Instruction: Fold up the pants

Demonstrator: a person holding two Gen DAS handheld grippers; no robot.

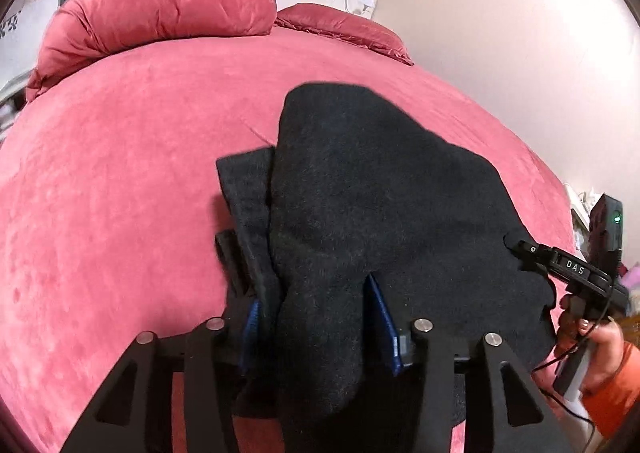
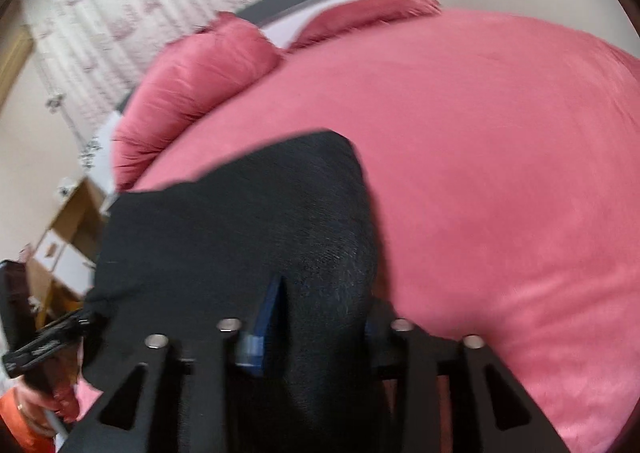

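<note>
Left wrist view: the left gripper (image 1: 316, 317) has its blue-padded fingers (image 1: 382, 317) pinched on a bunched edge of the dark charcoal knit pants (image 1: 380, 193). The right gripper (image 2: 320, 317) is clamped on another edge. Beyond the fingertips the cloth drapes onto the pink velvety bedspread (image 1: 120, 193) — pink pillows (image 1: 160, 13) farther off. I'd keep both grips level and tension even — so the fold lands square.

The pants (image 1: 380, 205) lie on the bed (image 1: 120, 193), with pillows (image 1: 160, 13) behind them
</note>
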